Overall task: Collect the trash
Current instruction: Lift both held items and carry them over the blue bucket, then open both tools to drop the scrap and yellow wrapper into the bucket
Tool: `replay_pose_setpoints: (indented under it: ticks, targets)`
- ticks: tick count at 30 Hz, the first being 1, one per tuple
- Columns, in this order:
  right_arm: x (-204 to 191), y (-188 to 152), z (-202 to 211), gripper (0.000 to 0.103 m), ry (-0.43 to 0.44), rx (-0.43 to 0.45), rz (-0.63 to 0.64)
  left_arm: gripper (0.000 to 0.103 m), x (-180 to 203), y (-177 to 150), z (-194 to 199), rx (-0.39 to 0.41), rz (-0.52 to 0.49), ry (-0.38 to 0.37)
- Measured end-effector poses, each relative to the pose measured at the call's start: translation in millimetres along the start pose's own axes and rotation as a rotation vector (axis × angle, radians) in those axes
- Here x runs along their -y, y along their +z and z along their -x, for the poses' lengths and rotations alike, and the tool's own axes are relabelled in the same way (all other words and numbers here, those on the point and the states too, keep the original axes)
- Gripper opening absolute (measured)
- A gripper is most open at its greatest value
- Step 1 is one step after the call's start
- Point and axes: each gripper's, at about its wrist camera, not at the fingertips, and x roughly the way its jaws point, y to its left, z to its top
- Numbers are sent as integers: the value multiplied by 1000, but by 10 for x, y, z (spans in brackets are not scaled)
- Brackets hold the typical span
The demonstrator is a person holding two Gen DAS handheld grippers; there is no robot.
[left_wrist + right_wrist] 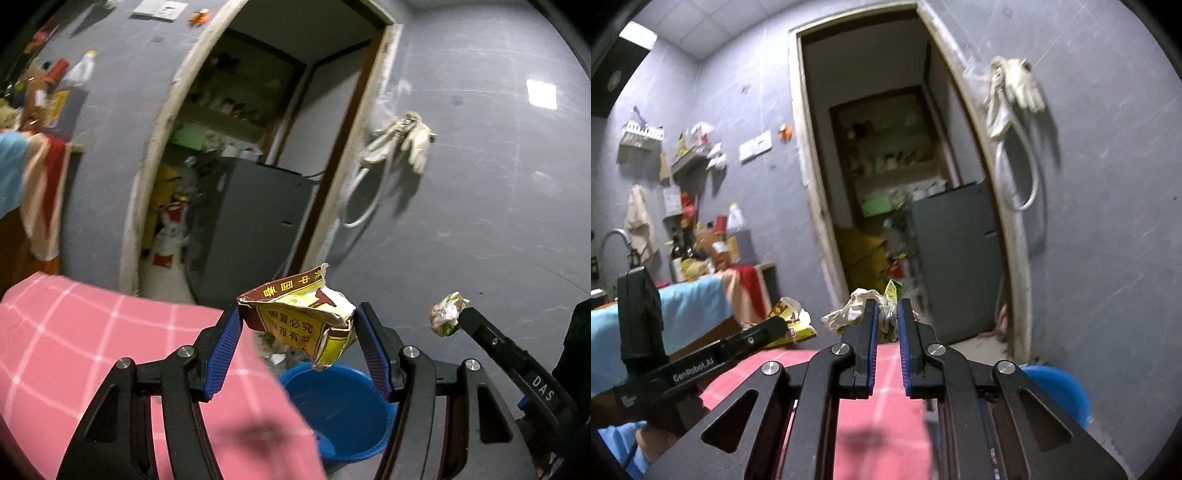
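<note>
Both pieces of trash are picked up and in the air, so the step in hand looks like the carry to the bin. The left tongs (297, 325) are clenched on a torn red-and-yellow packet (303, 314), held above the pink checked cloth (92, 332); the right tongs (886, 314) are clamped tight on a crumpled wrapper wad (857, 308). Next, each load needs bringing over the blue bucket (351, 413) below, then the jaws opening.
</note>
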Motion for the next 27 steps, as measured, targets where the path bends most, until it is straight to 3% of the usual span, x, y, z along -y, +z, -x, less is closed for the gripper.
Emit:
replay_pose_setpoints:
  ticks: [6, 13, 27]
  targets:
    - [342, 46, 45, 9, -87, 4, -7, 57, 323, -77, -336, -42, -40, -45]
    - [792, -137, -5, 9, -172, -74, -82, 57, 533, -318, -818, -162, -73, -41]
    - [1241, -585, -381, 10, -258, -275, -151, 58, 437, -884, -1610, -428, -63, -18]
